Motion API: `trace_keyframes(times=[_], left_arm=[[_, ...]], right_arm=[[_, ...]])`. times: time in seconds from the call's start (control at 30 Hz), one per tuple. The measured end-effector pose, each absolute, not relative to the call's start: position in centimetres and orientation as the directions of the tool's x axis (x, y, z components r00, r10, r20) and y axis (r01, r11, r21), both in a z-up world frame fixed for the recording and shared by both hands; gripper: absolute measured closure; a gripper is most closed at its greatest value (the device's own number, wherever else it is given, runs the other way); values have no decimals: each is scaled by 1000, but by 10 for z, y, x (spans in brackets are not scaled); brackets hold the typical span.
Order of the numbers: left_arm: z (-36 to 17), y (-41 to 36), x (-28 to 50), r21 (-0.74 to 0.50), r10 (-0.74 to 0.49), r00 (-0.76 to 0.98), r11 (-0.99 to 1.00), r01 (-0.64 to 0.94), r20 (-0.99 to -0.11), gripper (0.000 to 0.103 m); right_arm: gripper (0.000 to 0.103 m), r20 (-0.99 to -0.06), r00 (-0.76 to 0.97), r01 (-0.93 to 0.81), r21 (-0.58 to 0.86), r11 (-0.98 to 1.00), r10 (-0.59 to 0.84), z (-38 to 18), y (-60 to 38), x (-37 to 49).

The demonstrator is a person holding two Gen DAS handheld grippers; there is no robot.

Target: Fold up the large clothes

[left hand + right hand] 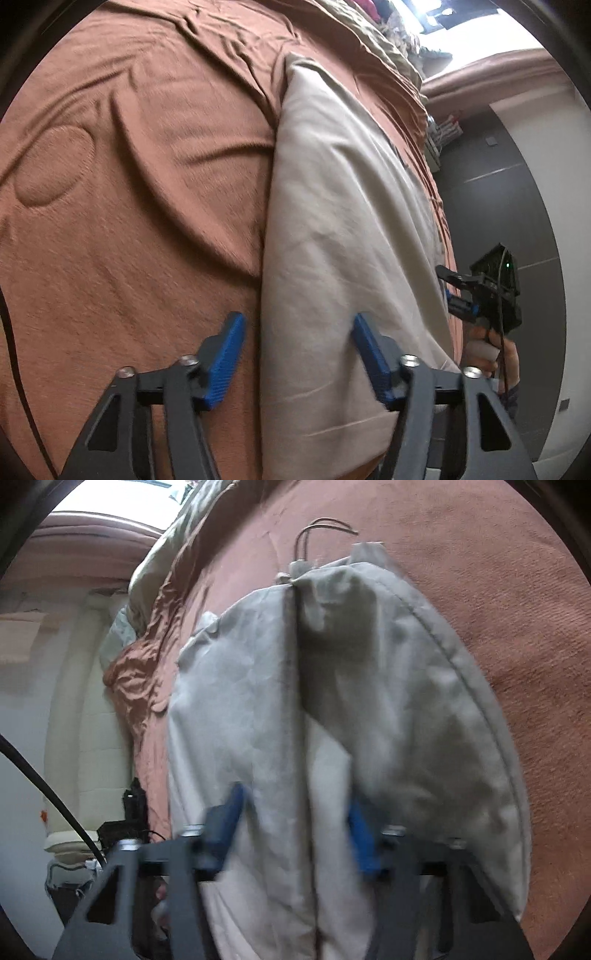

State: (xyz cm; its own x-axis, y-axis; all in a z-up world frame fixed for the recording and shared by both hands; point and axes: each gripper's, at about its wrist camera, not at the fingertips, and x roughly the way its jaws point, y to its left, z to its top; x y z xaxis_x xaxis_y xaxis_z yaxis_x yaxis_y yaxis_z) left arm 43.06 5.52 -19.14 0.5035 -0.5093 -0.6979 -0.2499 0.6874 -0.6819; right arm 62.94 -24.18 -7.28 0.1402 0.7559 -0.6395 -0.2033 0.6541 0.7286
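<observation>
From my left camera, the left gripper [297,354] stands spread over the near edge of the beige garment [340,206], which lies folded lengthwise on the rust-brown bedspread [129,184]; one pad sits over bedspread, so I judge it could pinch that too. From my right camera, the right gripper [295,827] straddles the garment's [258,709] middle fold, pads blurred, grip unclear; a loose bite could let layers slide apart.

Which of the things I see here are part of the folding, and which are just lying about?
Part of the folding:
- beige garment
- left gripper
- right gripper

Just lying about:
- rust-brown bedspread under the garment
- crumpled olive cloth at the far edge
- pile of clothes beyond it
</observation>
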Motion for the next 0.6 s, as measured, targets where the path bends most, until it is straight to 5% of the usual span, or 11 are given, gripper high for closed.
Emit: trace_keyframes(times=[0.1,0.33,0.6], left_arm=[[-183,49,430,-664,-497,501,709,-236,-709,59],[-156,35,429,-654,-494,514,733,-188,-701,60],[-136,18,428,-655,-507,536,746,-119,-674,60]], right_arm=[[90,-653,198,-248,688,682,731,-62,-239,623],[96,-621,385,-429,535,728,683,19,-237,593],[103,-669,510,-334,425,841,540,18,-285,582]])
